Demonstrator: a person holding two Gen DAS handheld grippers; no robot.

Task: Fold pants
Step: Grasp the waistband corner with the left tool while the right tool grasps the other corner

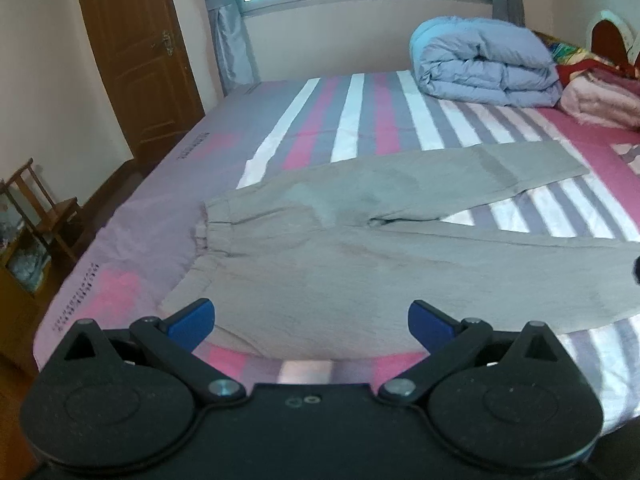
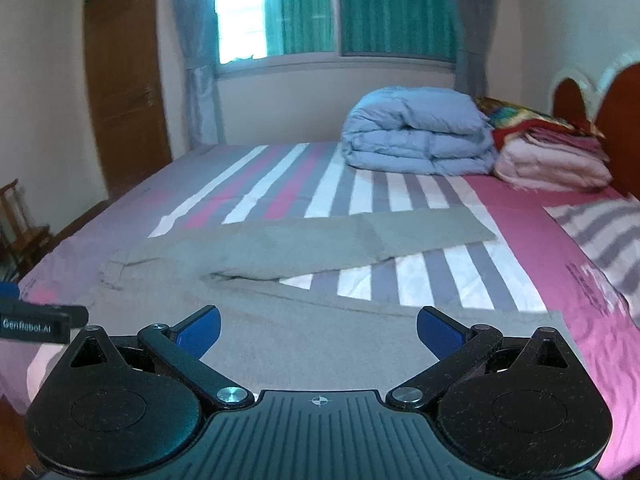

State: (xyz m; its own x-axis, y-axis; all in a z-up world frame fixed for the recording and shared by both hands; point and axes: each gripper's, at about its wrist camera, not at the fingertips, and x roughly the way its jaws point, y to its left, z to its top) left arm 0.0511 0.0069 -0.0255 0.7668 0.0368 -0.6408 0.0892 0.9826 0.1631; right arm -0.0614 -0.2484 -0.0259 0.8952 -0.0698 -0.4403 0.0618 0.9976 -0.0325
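I see the pants (image 1: 320, 248) lying flat along the bed's (image 1: 140, 240) near edge, long axis left to right, waistband left, legs splayed rightward. My left gripper (image 1: 311, 322) and right gripper (image 2: 318, 330) hover above them, jaws wide, holding nothing.

Both wrist views face the window, sharing the bed (image 1: 160, 216).

Daylight's coming in through the window (image 2: 240, 20), blowing out that pane, while the room's sitting dim and bluish. Fisheye's bending the edges, and everything's looking soft, kinda smeared.
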